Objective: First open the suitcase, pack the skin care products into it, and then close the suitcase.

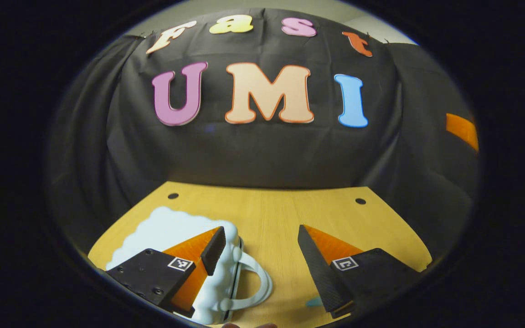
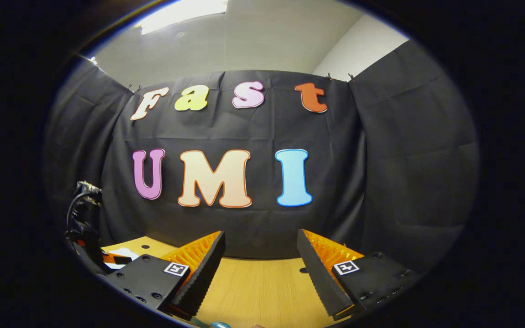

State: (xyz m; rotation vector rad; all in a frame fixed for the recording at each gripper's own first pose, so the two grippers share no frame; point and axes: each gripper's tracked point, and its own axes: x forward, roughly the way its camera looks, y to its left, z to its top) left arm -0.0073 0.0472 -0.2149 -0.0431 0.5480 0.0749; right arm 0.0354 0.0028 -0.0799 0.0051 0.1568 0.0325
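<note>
Lying flat on the wooden table [image 1: 280,218], a small pale-blue suitcase [image 1: 171,232] occupies the lower left of the left gripper view, its lid down. Its scalloped, cloud-like outline runs from the lower centre of the frame up and away toward the left, so the long axis appears to slant toward the upper left, though the fisheye bend makes that hard to fix. The looped carry handle [image 1: 255,284] sticks out from the case's near right edge, pointing toward the middle of the frame and lying against the tabletop. The shell looks glossy and moulded, with rounded knobs where the handle joins.

The left gripper [image 1: 258,248] hangs over the case with its jaws spread wide and gripping nothing; its left finger [image 1: 212,250] overlaps the suitcase's right edge in the picture, while the other finger stands above bare wood.

In the right gripper view, the right gripper [image 2: 260,255] is also wide open and empty, above the table's near edge at the bottom centre. At the lower left of that view, a patch of the pale case shows beside the other gripper's dark body.
</note>
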